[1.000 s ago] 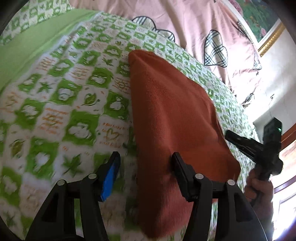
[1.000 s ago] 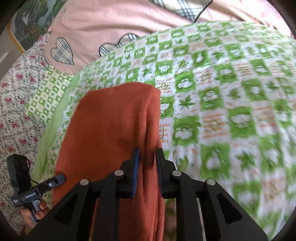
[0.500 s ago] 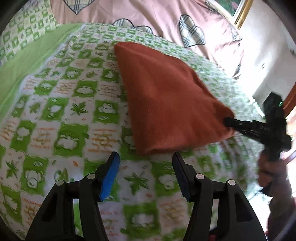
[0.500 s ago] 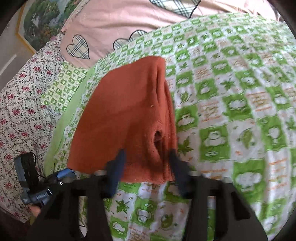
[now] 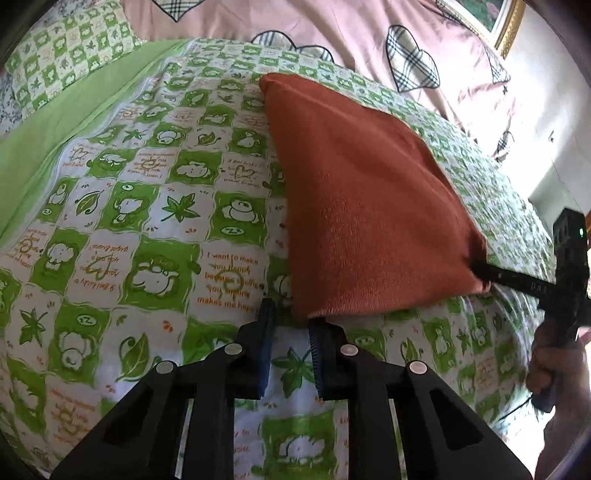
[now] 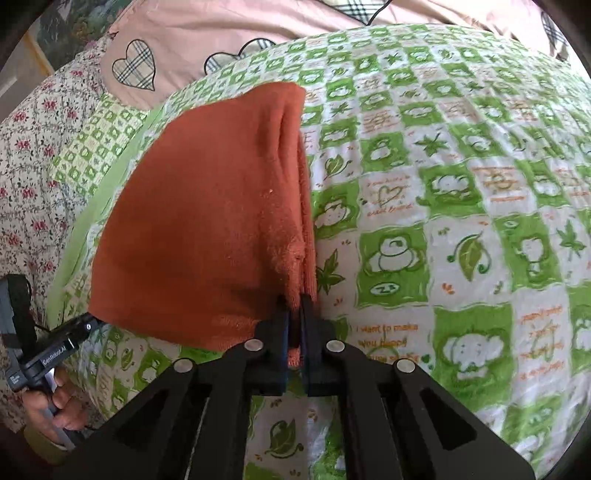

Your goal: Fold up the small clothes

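- Cloth (image 5: 365,206): rust-orange, knit-looking, folded flat, lying on the bedspread; its two near corners sit at the grippers, its far end points toward the pink quilt
- Bedspread (image 5: 155,206): green and white checks with cartoon animals, leaves and orange lettering; covers the bed under the cloth
- Left gripper (image 5: 291,332): black, blue-padded, pointing steeply down at the near left corner of the cloth; its jaws are closing, the cloth's corner edge lies just at the fingertips, and I cannot tell whether the pads press on it yet
- Right gripper (image 6: 294,325): black, jaws clenched tight on the cloth's near right corner, where the folded layers bunch into a narrow ridge running away along the right edge
- Right gripper seen from the left camera (image 5: 480,267): its tips are sunk into the far corner of the cloth, a hand (image 5: 550,362) wrapped round the handle below
- Left gripper seen from the right camera (image 6: 86,325): tip meets the cloth's left corner; a hand (image 6: 51,406) holds its handle
- Pink quilt (image 5: 332,33): plaid heart patches, bunched beyond the bedspread
- Floral sheet (image 6: 33,155): red flowers on cream, left of the bed
- Picture frame (image 5: 508,26): gilt, on the wall at upper right
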The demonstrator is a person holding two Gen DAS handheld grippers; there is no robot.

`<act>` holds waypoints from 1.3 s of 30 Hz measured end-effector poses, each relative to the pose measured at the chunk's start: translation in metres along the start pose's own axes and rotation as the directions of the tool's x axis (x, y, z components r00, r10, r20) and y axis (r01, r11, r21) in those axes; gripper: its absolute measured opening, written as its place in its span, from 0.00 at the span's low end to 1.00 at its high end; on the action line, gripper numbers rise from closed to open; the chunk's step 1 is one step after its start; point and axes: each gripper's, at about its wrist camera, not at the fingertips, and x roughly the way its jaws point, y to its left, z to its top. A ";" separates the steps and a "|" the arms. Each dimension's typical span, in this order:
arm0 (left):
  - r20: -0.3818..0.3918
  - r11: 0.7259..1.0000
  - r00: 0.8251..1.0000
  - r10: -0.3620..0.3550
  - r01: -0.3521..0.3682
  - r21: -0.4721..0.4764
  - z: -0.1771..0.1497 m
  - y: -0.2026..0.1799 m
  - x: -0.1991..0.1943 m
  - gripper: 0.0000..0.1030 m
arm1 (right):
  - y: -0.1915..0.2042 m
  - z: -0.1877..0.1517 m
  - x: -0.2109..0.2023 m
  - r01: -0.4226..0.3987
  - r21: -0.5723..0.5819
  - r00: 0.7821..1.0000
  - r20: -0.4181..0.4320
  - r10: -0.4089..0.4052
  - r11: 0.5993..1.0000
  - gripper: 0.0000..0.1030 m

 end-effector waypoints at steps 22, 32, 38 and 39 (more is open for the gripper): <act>0.072 0.976 0.977 -0.202 0.195 0.096 0.047 -0.024 -0.024 0.23 | 0.031 0.086 0.010 -0.140 0.001 0.984 0.107 0.139 0.990 0.16; 0.091 0.975 0.974 -0.208 0.214 -0.059 0.117 0.018 0.015 0.53 | 0.014 0.130 0.026 -0.121 0.040 0.982 0.152 0.113 0.992 0.56; 0.022 0.947 0.966 -0.258 0.257 -0.192 0.172 0.042 0.080 0.54 | -0.002 0.155 0.058 -0.131 0.086 0.986 0.116 0.120 0.988 0.56; 0.021 0.942 0.964 -0.264 0.262 -0.211 0.180 0.046 0.088 0.55 | -0.004 0.158 0.063 -0.140 0.091 0.986 0.108 0.130 0.986 0.56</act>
